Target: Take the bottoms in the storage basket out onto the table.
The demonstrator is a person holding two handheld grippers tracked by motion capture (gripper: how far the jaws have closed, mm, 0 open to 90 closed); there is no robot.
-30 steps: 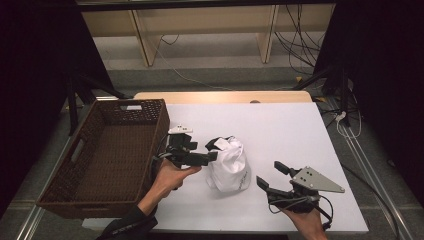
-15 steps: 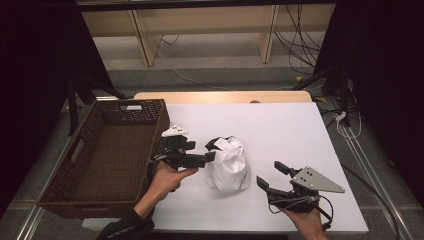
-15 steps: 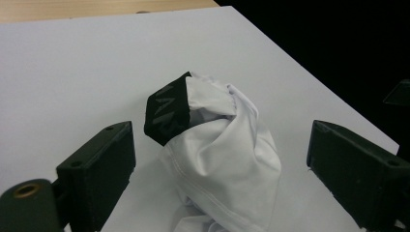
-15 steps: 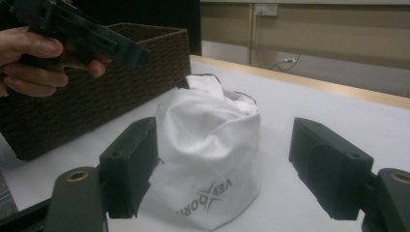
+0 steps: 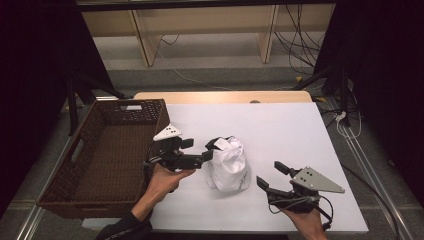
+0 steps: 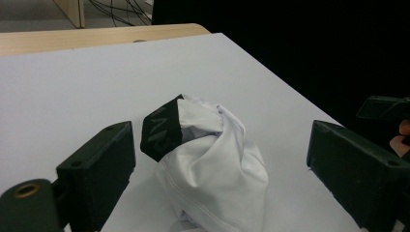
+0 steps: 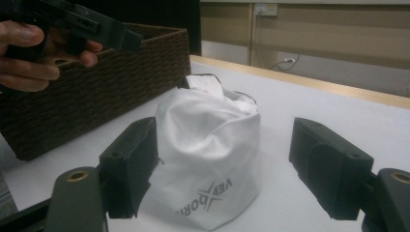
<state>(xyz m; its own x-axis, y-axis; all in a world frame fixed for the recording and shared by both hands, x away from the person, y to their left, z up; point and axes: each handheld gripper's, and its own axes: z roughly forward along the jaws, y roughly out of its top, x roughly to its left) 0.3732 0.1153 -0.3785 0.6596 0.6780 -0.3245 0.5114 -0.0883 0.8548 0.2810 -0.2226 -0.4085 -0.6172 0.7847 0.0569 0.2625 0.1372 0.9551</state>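
Observation:
A white garment [image 5: 229, 165] with a black waistband [image 6: 162, 130] sits bunched in an upright bundle at the middle of the white table [image 5: 280, 130]. My left gripper [image 5: 197, 150] hovers just left of it, open, with its jaws pointed at the waistband. In the left gripper view the bundle [image 6: 212, 164] lies ahead between the wide-apart jaws, untouched. My right gripper [image 5: 271, 175] is open near the front edge, right of the bundle. The right gripper view shows the garment [image 7: 208, 140], with grey lettering low on it, framed by the parted jaws.
A large brown wicker basket [image 5: 100, 150] stands at the table's left side, with nothing in it; its wall [image 7: 96, 92] is close beside the bundle. Shelving legs and cables [image 5: 300, 45] lie on the floor beyond the table's far wooden edge [image 5: 220, 96].
My left gripper has shifted slightly toward the basket and tilted a little. The garment and my right gripper have stayed where they were.

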